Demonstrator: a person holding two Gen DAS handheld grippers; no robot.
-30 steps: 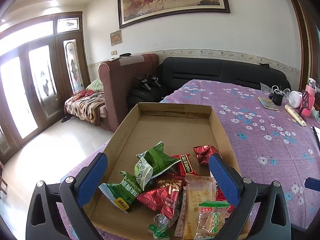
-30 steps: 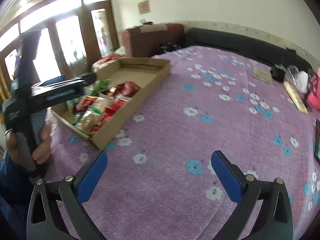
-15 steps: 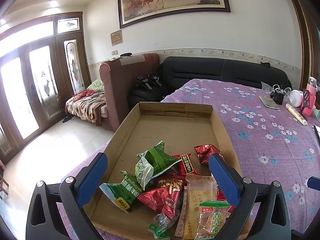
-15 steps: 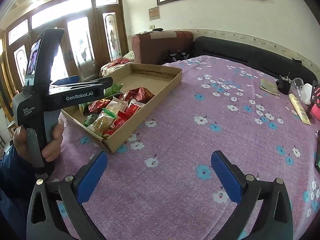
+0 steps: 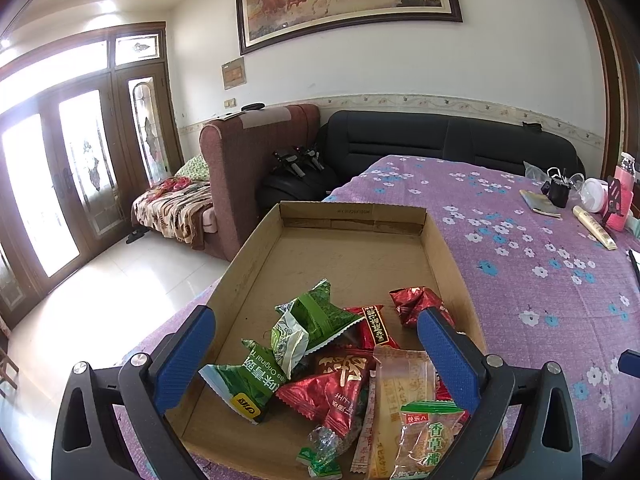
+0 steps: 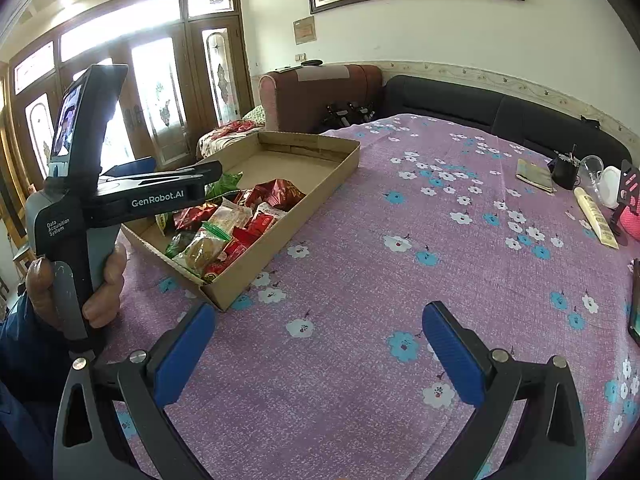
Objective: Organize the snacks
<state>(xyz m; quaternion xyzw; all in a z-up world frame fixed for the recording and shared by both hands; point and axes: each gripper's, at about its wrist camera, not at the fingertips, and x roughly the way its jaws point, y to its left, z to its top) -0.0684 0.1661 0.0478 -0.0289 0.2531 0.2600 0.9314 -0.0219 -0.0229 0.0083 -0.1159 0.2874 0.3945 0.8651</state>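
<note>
on the purple tablecloth, both grippers spread empty near the snack box.

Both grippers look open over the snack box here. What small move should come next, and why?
Probably lower the left gripper onto the green packet topping the pile in the cardboard box. Its jaws are open and empty right above it, while the right gripper hangs open over bare tablecloth.

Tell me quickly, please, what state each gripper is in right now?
Left gripper: open, empty, over the snacks in the box.
Right gripper: open, empty, above the tablecloth.
</note>
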